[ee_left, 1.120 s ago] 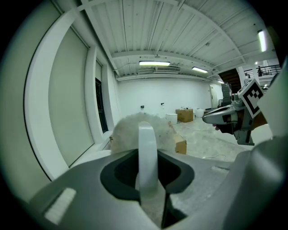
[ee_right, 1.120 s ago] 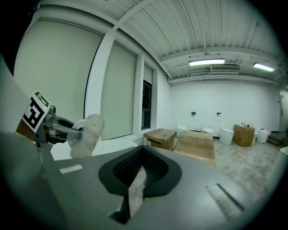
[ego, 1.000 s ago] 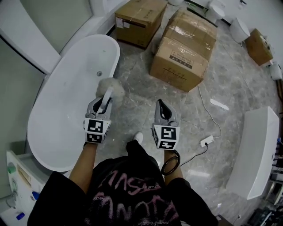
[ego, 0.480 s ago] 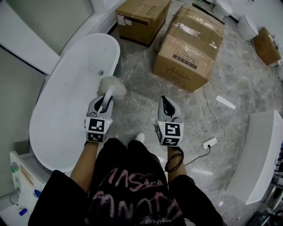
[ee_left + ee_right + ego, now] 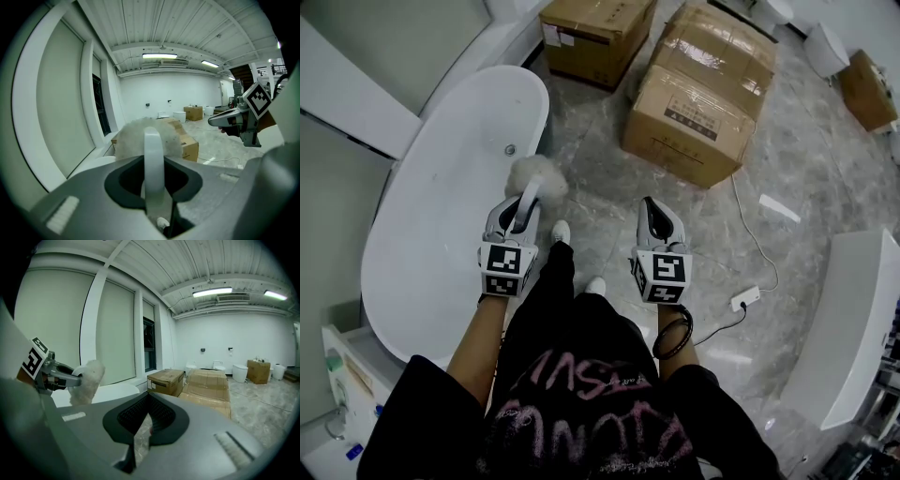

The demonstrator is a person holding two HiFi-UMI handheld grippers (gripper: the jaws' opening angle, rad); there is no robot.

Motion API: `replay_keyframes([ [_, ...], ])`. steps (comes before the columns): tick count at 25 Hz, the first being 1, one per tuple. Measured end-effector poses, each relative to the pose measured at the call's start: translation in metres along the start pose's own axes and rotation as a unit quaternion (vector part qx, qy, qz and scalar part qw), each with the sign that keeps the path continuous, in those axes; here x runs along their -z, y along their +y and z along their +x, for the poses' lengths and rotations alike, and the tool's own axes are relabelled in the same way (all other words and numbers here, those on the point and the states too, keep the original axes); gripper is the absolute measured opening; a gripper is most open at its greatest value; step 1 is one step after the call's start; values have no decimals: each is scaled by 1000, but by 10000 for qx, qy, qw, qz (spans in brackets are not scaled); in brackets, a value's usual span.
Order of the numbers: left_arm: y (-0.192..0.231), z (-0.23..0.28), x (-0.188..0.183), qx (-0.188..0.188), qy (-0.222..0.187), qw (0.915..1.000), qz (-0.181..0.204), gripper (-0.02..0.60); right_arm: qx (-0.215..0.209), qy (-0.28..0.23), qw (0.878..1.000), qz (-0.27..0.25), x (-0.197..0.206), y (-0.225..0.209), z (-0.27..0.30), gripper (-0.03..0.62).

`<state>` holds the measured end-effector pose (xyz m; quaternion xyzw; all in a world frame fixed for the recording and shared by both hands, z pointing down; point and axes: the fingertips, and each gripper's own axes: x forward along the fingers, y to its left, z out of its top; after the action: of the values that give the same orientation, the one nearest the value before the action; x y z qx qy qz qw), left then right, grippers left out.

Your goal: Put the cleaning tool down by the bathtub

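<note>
The cleaning tool (image 5: 535, 180) is a fluffy white pad on a white handle. My left gripper (image 5: 517, 212) is shut on that handle and holds the pad over the floor just right of the white bathtub (image 5: 431, 216). In the left gripper view the handle (image 5: 153, 164) stands up between the jaws, with the fluffy pad (image 5: 140, 140) behind it. My right gripper (image 5: 654, 221) hangs to the right over the marble floor, shut with nothing in it. The right gripper view shows the pad (image 5: 88, 380) at the left, in the left gripper (image 5: 61, 374).
Two large cardboard boxes (image 5: 698, 89) (image 5: 592, 36) stand on the floor ahead. A white power strip (image 5: 743, 300) with its cable lies at the right, near a long white fixture (image 5: 844, 328). The person's feet (image 5: 577, 258) are between the grippers. Toilets (image 5: 240, 371) line the far wall.
The person has stepped forward, a foot now showing between the grippers. Both grippers stay much the same in the view, the left still holding the tool beside the tub.
</note>
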<state>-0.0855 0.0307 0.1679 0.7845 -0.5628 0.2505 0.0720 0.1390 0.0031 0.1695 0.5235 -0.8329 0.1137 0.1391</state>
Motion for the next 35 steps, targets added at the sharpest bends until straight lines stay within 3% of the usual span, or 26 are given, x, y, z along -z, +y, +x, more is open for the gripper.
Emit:
replay_keyframes([
  [18,27,89,17,210,249,9989,-332,83,31,346,9994,-79,10,-14,79,14],
  [35,32,176,91,458,856,9926,-733,83,256,837,9958,252,75,-35,148,14],
])
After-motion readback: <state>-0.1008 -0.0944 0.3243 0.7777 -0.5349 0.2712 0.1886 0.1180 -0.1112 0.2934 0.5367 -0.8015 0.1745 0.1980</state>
